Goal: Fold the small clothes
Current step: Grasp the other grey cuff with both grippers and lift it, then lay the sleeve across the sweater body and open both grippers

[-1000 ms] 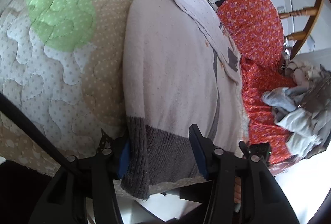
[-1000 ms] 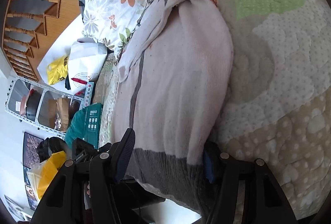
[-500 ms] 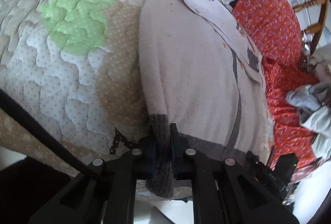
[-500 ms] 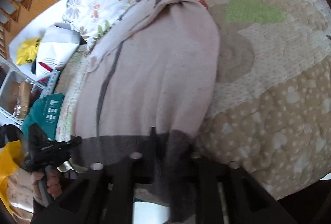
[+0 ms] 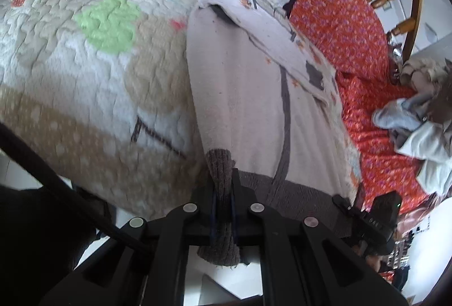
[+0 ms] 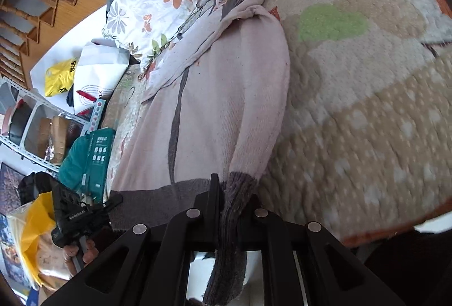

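Observation:
A pale pink knit sweater (image 5: 248, 96) with a grey ribbed hem (image 5: 293, 193) lies lengthwise on a quilted bed. My left gripper (image 5: 223, 193) is shut on one corner of the grey hem, which hangs down between its fingers. My right gripper (image 6: 231, 201) is shut on the opposite hem corner (image 6: 240, 187); the sweater (image 6: 214, 108) stretches away from it. Each gripper shows at the edge of the other's view: the right one in the left wrist view (image 5: 373, 221), the left one in the right wrist view (image 6: 79, 215). A sleeve (image 6: 197, 45) is folded across the sweater's far side.
The quilt (image 5: 84, 65) has green and orange patches. A floral pillow (image 6: 152, 9) and an orange floral cloth (image 5: 353, 31) lie beyond the sweater. A heap of grey clothes (image 5: 418, 119) sits at right. A teal box (image 6: 90, 159), bags and shelves stand beside the bed.
Both grippers went from open around the hem to shut on its corners. The hem has been pulled up and toward me, off the bed edge.

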`<state>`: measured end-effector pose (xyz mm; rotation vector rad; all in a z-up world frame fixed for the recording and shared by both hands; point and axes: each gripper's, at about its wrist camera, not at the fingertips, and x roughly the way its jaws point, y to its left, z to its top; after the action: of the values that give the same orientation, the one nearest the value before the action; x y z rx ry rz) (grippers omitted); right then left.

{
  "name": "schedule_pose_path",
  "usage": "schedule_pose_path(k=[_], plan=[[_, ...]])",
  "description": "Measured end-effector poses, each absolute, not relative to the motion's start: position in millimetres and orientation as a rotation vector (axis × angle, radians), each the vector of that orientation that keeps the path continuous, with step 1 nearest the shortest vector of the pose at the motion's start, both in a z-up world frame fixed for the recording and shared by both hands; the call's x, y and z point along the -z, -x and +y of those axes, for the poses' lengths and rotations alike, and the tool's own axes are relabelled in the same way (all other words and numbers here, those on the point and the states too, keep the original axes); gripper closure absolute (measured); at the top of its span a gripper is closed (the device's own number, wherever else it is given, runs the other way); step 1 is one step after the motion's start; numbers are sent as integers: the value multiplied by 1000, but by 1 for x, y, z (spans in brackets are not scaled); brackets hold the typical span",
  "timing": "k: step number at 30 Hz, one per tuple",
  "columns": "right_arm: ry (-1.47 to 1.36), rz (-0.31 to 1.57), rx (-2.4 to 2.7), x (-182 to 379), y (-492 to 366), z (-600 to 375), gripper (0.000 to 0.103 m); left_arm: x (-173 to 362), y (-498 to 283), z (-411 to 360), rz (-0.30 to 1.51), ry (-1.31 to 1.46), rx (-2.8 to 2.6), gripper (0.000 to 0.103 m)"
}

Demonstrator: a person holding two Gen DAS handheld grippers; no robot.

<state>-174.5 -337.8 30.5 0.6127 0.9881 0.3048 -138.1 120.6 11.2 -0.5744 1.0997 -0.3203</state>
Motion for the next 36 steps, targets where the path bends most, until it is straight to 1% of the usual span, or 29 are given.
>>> schedule_pose_path(k=[5,12,19,22,31,36], plan=[[-605,1013,-296,-24,178,-340,95,1,135,132,1112,625,280,96],[-532,970,-332,-56,156,-328,94,-25,107,140,1035,627,292,96],[-439,896,-350,-96,99,-314,94,-47,32,139,979,657,288,96],[-427,884,-333,-104,70,-311,94,-54,0,138,965,668,269,96],[-461,910,-285,-104,-28,-313,94,-59,-101,136,963,651,193,96],[-498,911,-248,-90,-92,-322,94,-58,-157,123,927,564,153,95]])
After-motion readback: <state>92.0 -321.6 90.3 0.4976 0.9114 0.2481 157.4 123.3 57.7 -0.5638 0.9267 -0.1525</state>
